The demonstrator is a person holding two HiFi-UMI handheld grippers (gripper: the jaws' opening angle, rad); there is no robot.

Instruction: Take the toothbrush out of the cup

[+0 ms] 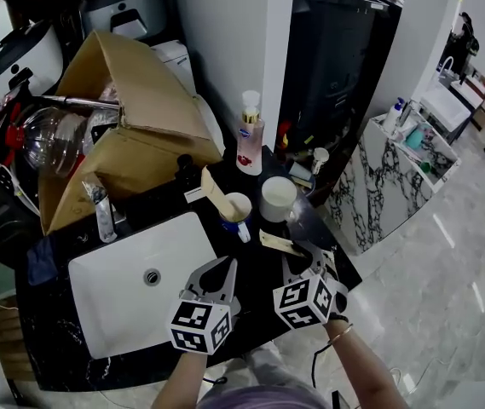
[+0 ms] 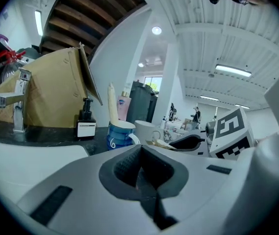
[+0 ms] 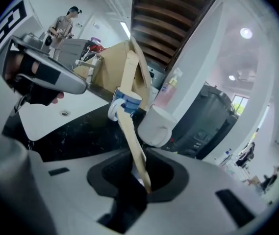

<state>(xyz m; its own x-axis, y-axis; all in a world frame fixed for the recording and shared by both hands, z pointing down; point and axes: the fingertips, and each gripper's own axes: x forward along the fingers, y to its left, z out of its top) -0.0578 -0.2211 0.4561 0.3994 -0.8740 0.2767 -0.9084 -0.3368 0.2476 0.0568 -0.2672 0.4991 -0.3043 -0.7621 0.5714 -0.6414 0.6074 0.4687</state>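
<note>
At the lower centre of the head view, the left gripper (image 1: 218, 271) is held with jaws together. Just to its right, the right gripper (image 1: 300, 258) is held with jaws parted.

**Left gripper** (image 1: 218, 271) and **right gripper** (image 1: 300, 258): pale grey moulded shells with dark textured pads (image 2: 124, 168). Each carries a cube (image 1: 199, 326) of black-and-white square markers. Black glove (image 3: 36, 89) on left hand; thin bracelet (image 1: 341, 336) at right wrist.

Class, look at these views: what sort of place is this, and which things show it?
Most likely a bathroom-style washstand set up indoors: a white sink with a faucet, a blue cup and a pump bottle on a black counter.
</note>
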